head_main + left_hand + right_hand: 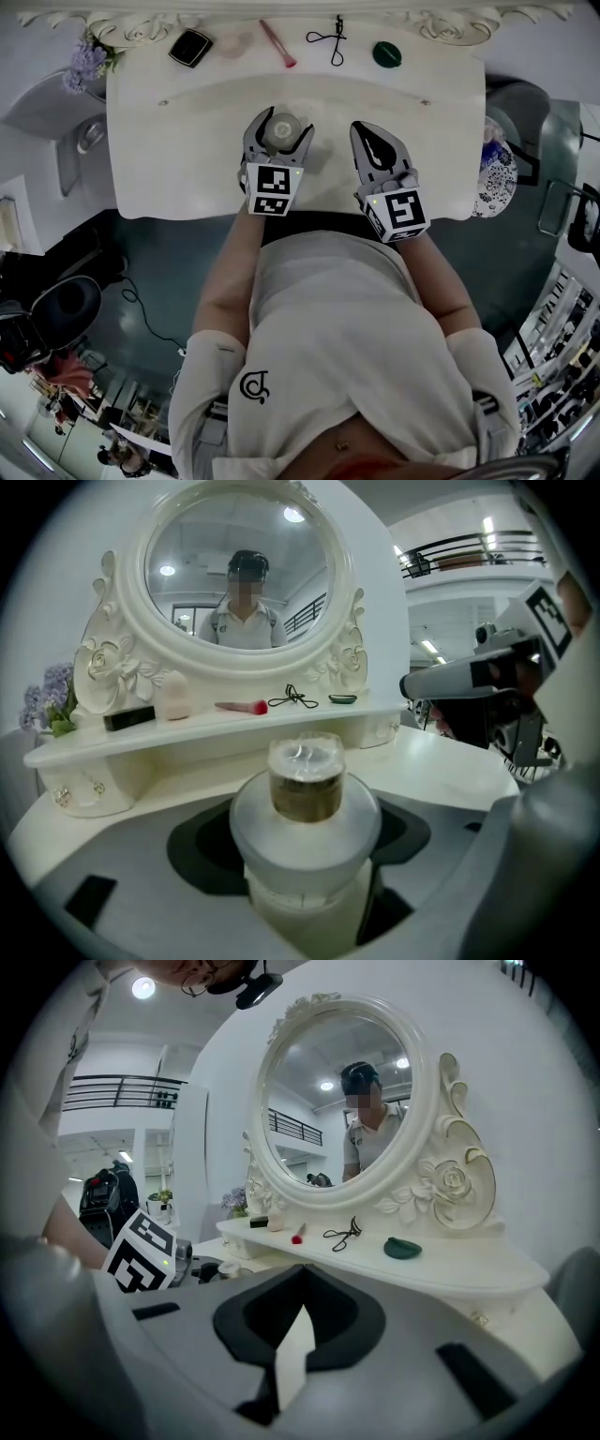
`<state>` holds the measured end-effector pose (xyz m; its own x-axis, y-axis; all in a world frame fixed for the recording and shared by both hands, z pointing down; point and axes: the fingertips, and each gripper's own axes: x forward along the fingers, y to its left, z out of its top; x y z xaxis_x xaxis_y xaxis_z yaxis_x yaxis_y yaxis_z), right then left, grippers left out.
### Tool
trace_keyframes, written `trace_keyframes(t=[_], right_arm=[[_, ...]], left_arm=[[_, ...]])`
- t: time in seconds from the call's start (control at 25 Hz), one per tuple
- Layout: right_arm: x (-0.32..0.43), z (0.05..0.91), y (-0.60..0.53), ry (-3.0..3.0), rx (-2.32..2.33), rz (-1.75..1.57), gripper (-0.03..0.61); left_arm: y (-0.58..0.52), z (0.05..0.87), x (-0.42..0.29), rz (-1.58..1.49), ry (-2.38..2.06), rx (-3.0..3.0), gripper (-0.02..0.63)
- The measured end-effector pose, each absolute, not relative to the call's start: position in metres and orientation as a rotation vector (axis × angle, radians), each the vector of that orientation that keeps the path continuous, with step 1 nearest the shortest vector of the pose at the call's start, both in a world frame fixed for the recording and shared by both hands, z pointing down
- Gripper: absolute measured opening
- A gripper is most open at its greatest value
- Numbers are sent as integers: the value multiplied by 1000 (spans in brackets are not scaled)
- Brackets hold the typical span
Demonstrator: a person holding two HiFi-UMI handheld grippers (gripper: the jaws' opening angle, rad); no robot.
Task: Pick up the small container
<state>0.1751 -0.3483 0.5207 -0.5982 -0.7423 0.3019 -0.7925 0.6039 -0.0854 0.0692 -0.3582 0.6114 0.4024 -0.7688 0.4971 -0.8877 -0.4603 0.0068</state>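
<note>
one room, lit by ceiling lights, with a dark grey-green floor (159, 272) under and behind both claws and one railing (469, 550) high up to the right of the left claw. one white table (178, 150) lies under both claws. its top is smooth and its back edge is carved. one raised shelf (141, 66) runs along the far side, beyond the claw tips. one oval mirror (244, 574) in a carved white frame stands above the shelf, straight ahead of the left claw. one person in a white shirt (337, 356) holds the claws from the near side.

two claws. the left claw (281, 122) is closed round the one container (281, 131), a jaw pressed to each side of its frosted body. the container stands upright between the jaws over the middle of the table. whether its base touches the table cannot be told. it has a brownish neck and a clear cap. the right claw (368, 141) is just to the right of the left claw, apart from it. its jaws meet at the tips with nothing between them.

six things sit on the shelf, all well beyond the claws. far left of the left claw is one bunch of purple flowers (86, 64), then one black case (190, 47) and one pale puff (234, 44). one red brush (278, 44) lies straight ahead of the left claw. one lash curler (328, 37) lies ahead between the claws, and one green dish (386, 53) lies ahead of the right claw.
</note>
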Motion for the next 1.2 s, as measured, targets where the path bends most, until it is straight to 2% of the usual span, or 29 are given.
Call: trace_keyframes(t=[0.68,1.2], right_arm=[[162,436,-334,-2655,1328,148,6],[127,362,-311,-2732,1398,26,6]], left_arm=[[-331,438,60,439,-1488,2576,350],[-298,353,-3,356,-1541,2584,350]])
